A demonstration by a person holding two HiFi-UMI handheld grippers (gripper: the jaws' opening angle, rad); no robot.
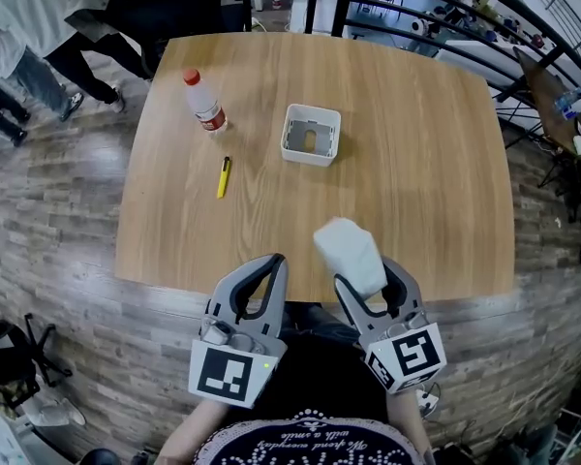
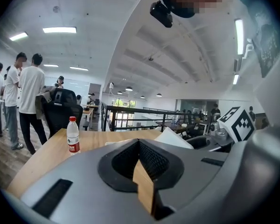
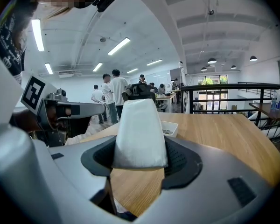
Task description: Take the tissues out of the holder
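My right gripper [image 1: 366,271] is shut on a white pack of tissues [image 1: 350,247], held above the table's near edge. In the right gripper view the tissues [image 3: 140,133] stand upright between the jaws of the right gripper [image 3: 140,158]. The white holder [image 1: 310,134] sits on the table's middle, well beyond the pack, and I see nothing white in it; it also shows as the holder [image 3: 171,127] behind the pack. My left gripper [image 1: 275,262] hovers beside the right one, its fingertips together with nothing between them. From the left gripper [image 2: 139,144] the tissues [image 2: 176,138] show to the right.
A plastic water bottle [image 1: 204,101] with a red cap stands at the far left of the wooden table [image 1: 416,163]. A yellow pen [image 1: 224,176] lies near it. People stand past the table's far left corner. A black railing [image 1: 436,8] runs behind at the right.
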